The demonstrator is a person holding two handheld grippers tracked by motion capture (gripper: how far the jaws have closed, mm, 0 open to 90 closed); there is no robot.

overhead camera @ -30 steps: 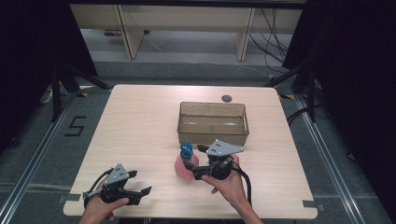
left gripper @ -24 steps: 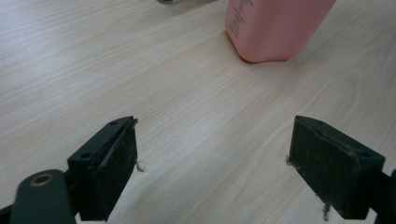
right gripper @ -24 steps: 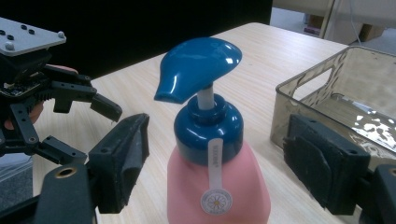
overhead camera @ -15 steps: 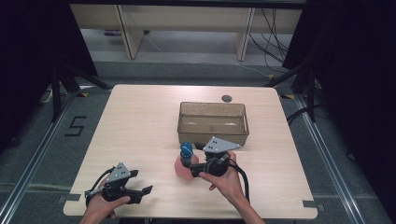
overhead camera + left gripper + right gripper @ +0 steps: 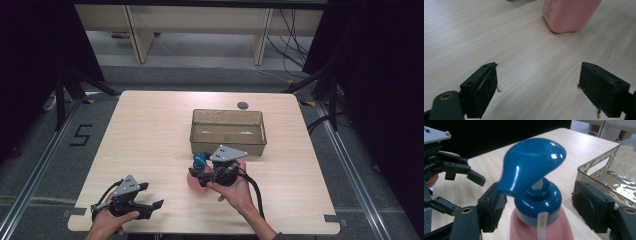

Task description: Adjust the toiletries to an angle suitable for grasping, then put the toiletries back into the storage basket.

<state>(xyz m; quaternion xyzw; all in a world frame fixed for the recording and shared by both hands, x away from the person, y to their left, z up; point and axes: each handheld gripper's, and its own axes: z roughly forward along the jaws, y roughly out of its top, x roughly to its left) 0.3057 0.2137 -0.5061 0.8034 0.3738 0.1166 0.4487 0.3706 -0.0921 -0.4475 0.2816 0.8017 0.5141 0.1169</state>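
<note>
A pink pump bottle [image 5: 198, 179] with a blue pump head [image 5: 531, 167] is seen standing upright on the table [image 5: 150, 130], near the front edge and just in front of the clear plastic bin [image 5: 227, 131]; bottle and bin are close but not touching. The right hand-held gripper [image 5: 207, 175] is held by a hand [image 5: 235, 187] at the bottle; in the right gripper view the jaws are seen spread apart, one on each side of the blue collar below the pump head, with a gap visible on the bin side; contact on the other side cannot be told. The pump spout is pointed toward the left hand-held gripper [image 5: 461, 170], which is seen farther off in that view.

The left hand-held gripper [image 5: 150, 197] is held low at the front left corner of the table, well apart from the bottle; its jaws are seen wide apart in the left gripper view, over bare wood grain, with nothing between them; the base of the pink bottle [image 5: 569, 15] is seen ahead of them. A small dark round disc [image 5: 243, 105] is noted on the table beyond the bin.
</note>
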